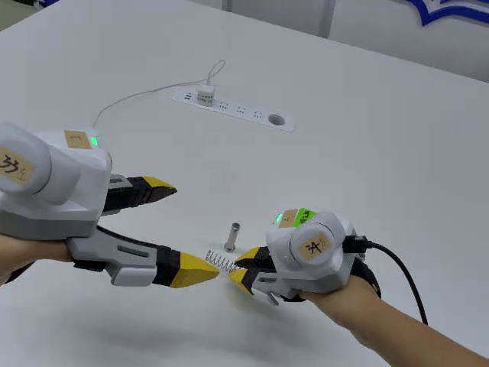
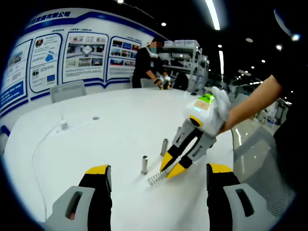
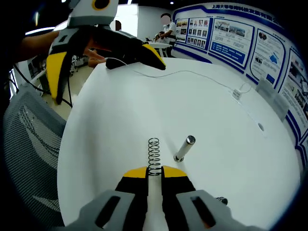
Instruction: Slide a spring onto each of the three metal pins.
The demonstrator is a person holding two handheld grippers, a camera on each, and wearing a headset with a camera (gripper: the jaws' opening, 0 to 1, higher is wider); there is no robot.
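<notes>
A small coil spring [image 1: 220, 261] lies out level just above the white table, with my right gripper [image 1: 243, 269] shut on one end of it. A short metal pin [image 1: 232, 237] stands upright just beyond the spring. My left gripper [image 1: 179, 228] is open, its yellow-tipped jaws spread either side of the spring's free end. The left gripper view shows the spring [image 2: 158, 177], the right gripper [image 2: 171, 168] and two upright pins [image 2: 144, 164] [image 2: 164, 147]. In the right gripper view the spring [image 3: 154, 155] points forward from my right gripper [image 3: 154, 172], left of the pin [image 3: 184, 148].
A white power strip [image 1: 233, 108] with a plugged-in charger [image 1: 205, 95] and thin cable lies at the far side of the table. A mesh chair [image 3: 29, 144] stands off the table's edge. A person stands at a distant bench [image 2: 149, 60].
</notes>
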